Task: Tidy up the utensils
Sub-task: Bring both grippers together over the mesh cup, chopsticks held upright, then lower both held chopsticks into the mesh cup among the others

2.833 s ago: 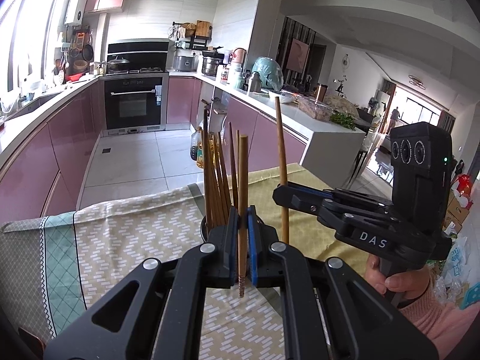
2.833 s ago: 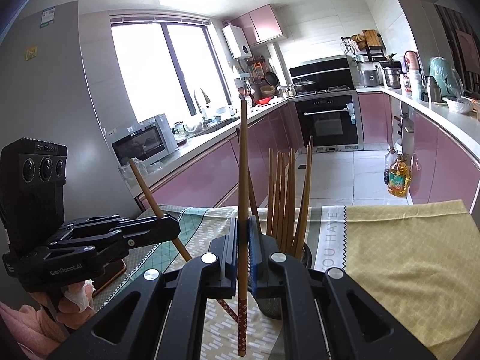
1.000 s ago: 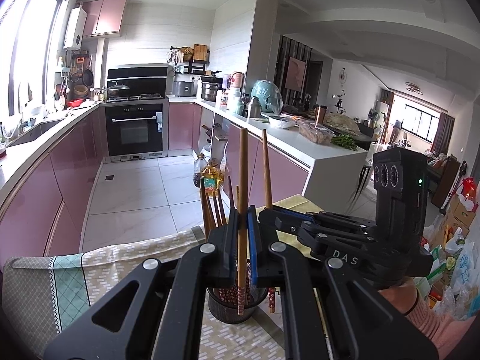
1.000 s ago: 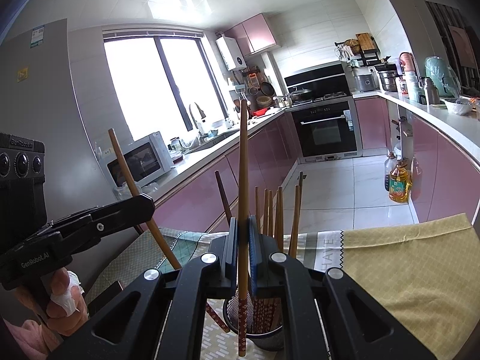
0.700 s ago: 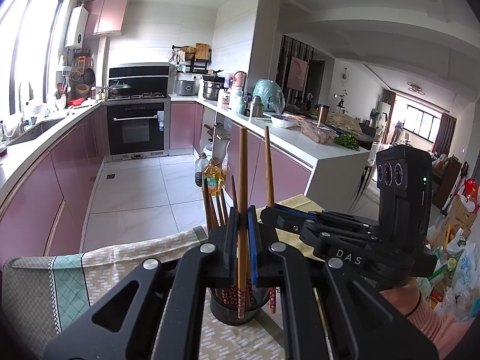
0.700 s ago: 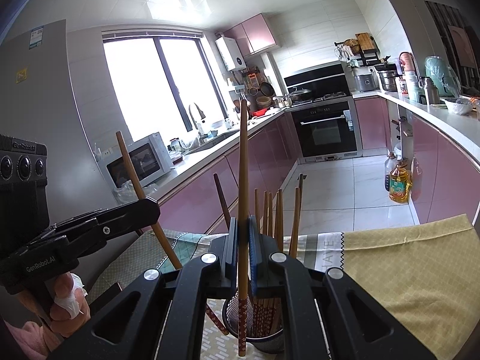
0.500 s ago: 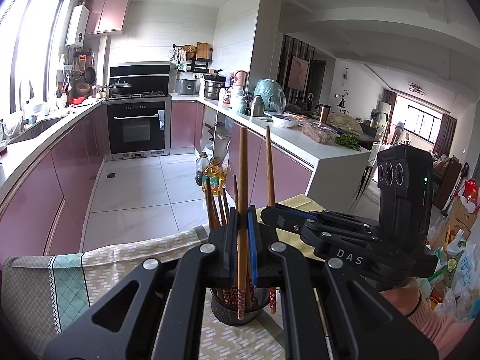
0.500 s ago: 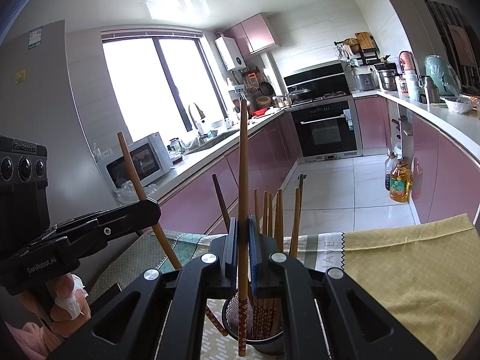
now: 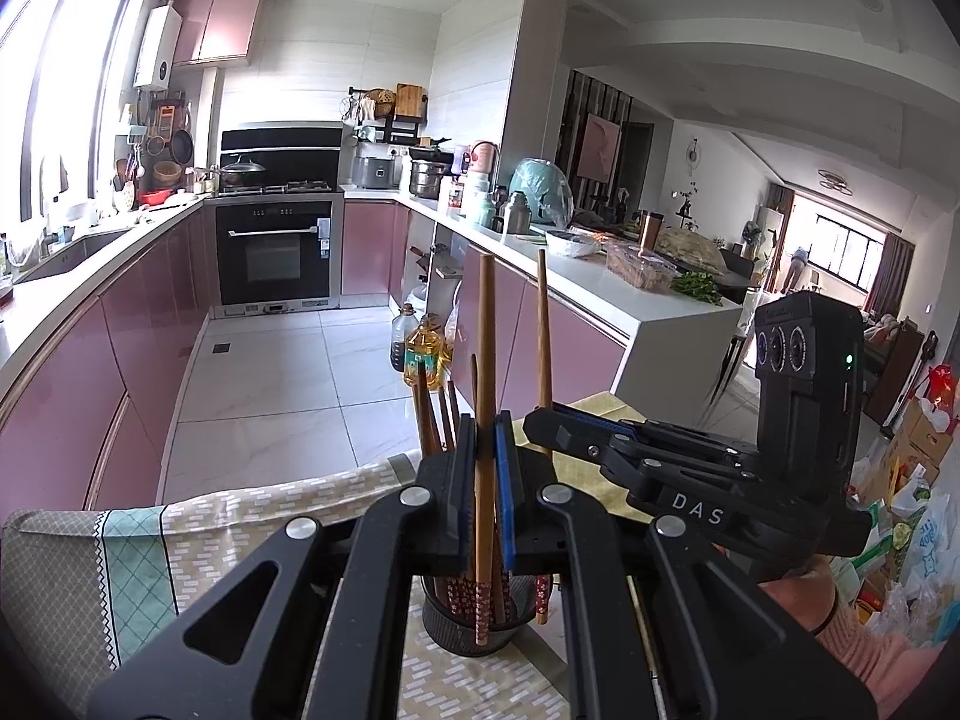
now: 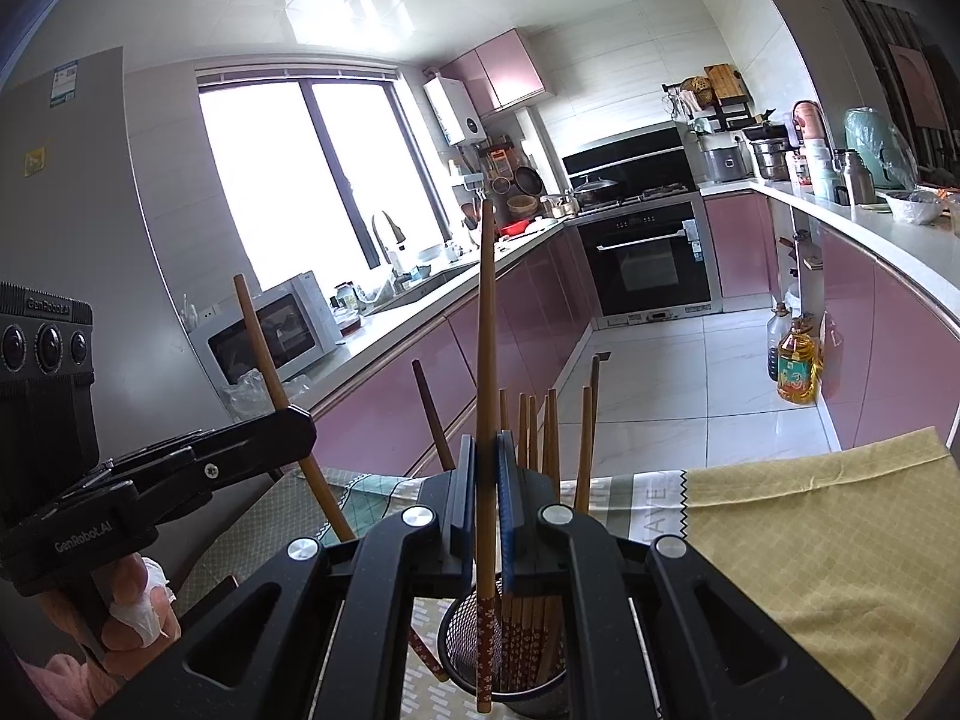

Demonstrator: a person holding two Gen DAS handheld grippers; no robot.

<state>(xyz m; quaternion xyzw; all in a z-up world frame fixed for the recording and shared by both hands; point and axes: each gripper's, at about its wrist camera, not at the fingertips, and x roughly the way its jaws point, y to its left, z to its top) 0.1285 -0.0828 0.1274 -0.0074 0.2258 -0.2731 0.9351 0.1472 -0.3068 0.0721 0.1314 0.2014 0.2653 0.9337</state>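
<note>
Both chopsticks now sit lower over the mesh holder point(image 9: 474, 624); "DAS" right gripper point(image 10: 485, 510) and "GenRobot.AI" left gripper point(image 9: 485, 498) each clamp one chopstick point(image 9: 483, 360).

each view looks forward along its own fingers, close above the mesh chopstick holder point(image 9: 474, 624) point(image 10: 510, 654) just beyond the fingertips. the left wrist view faces the oven point(image 9: 274, 252), which stands far past its fingers; the right wrist view faces the window point(image 10: 312, 180), up left of its fingers. both share the holder, the oven point(image 10: 651, 255) and the oil bottle point(image 9: 423, 360) point(image 10: 795, 366).
</note>
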